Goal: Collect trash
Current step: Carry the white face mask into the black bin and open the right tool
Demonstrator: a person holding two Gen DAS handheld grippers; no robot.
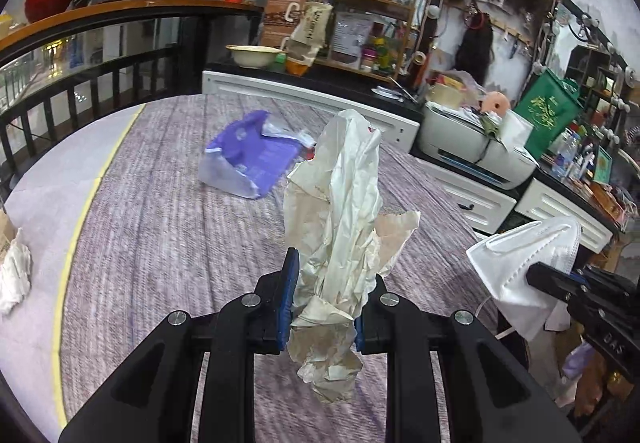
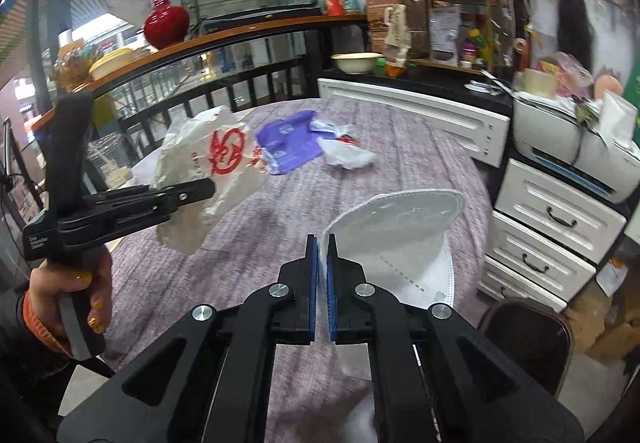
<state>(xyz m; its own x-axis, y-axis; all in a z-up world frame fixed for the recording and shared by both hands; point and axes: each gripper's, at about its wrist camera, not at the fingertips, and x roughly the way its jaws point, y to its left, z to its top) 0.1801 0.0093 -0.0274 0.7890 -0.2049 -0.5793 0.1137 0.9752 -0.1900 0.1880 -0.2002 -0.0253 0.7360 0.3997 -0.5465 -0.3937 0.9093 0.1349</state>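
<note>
Purple-grey woven cloth covers the bench (image 1: 168,243). Left tongs (image 1: 324,307) pinch a crumpled plastic bag (image 1: 344,211), right tongs (image 2: 322,283) clamp a white face mask (image 2: 404,227) — both feather-light, limp, best gripped at bunched folds. Farther off lies a purple wrapper (image 2: 286,147) — likely slippery.

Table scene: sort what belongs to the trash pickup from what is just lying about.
Job:
left gripper holding plastic bag
right gripper holding face mask
purple wrapper
white wrapper

Lying about:
red vase
printer
bowl
</note>
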